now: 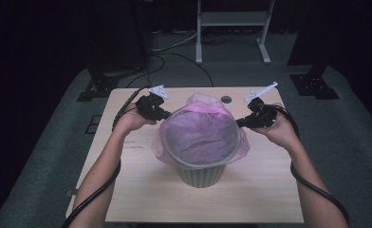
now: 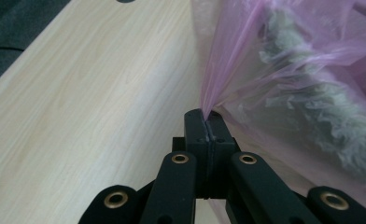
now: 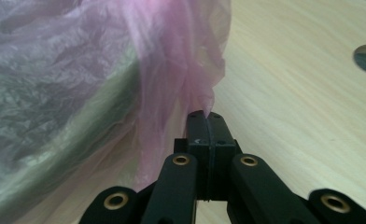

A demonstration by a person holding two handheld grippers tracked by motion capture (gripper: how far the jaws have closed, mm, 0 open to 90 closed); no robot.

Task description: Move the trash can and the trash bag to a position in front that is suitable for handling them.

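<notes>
Lining the bin [image 1: 200, 173] at the table's [image 1: 141, 190] middle, the pink bag [image 1: 198, 133] drapes over its rim. Your left gripper [image 1: 167, 114] and right gripper [image 1: 240, 123] each pinch its overhang at opposite sides, likely to tug it down evenly.

Before you stands the thin, translucent pink plastic bag [image 1: 200, 130], lining the round, ribbed, grey-green plastic bin [image 1: 201, 175]. The bin stands upright at the centre of the table, slightly toward 6 o'clock. The bag's film is crinkled; its mouth is folded out over the bin's rim and hangs as a loose skirt around the upper wall. At 12 o'clock a flap of film rises above the rim, crossed by a deeper pink band. At 9 o'clock and at 3 o'clock you see the film drawn outward to a pinched point. Through the film, in the left gripper view, pale grey crumpled material [image 2: 312, 107] shows.
</notes>
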